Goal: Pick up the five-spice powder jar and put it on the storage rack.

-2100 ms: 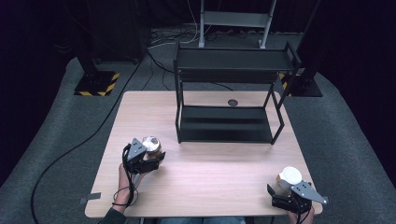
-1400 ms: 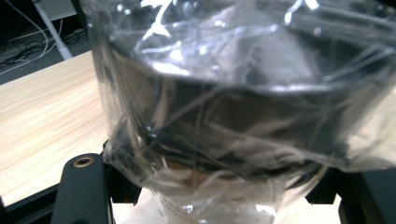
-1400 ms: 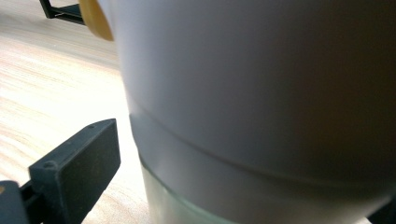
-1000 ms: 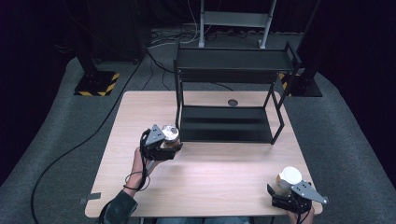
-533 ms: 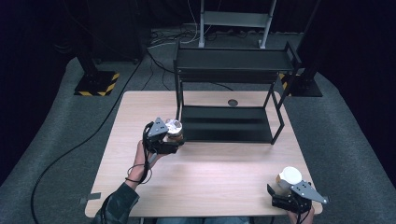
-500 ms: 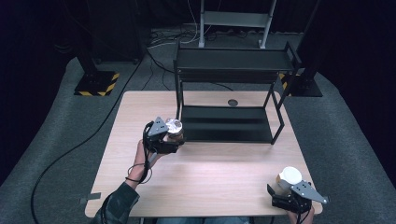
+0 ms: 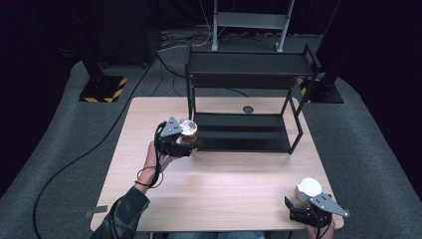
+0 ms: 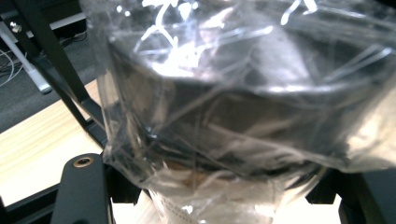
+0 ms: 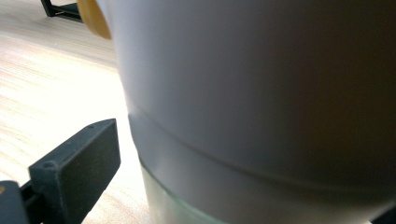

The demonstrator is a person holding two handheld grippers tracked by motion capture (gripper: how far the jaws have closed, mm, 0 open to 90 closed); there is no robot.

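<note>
Left gripper view: crinkly plastic-wrapped jar [image 8: 243, 116]

Rack [image 7: 249, 79]: black metal. Table [image 7: 224, 194]: pale wood grain. Wrapped jar [image 7: 188, 130]: clear glossy film over dark lid. Cup [image 7: 309, 188]: white, with tan patch. Both grippers [image 7: 179, 144] [image 7: 311, 214]: black, grey top plates. Floor stand base [image 7: 102, 89]: yellow-black hazard stripes.

I see a pale wooden counter [image 7: 224, 184] standing on grey carpet floor [image 7: 59, 164]. At its far side a black two-tier metal shelf rack [image 7: 246, 79] stands on it, with its lower tier [image 7: 241, 132] just above the wood. Behind the rack, a small dark round disc [image 7: 248, 109] is on the counter. Near my right front corner a white-lidded container [image 7: 310, 188] rests on the counter.
</note>
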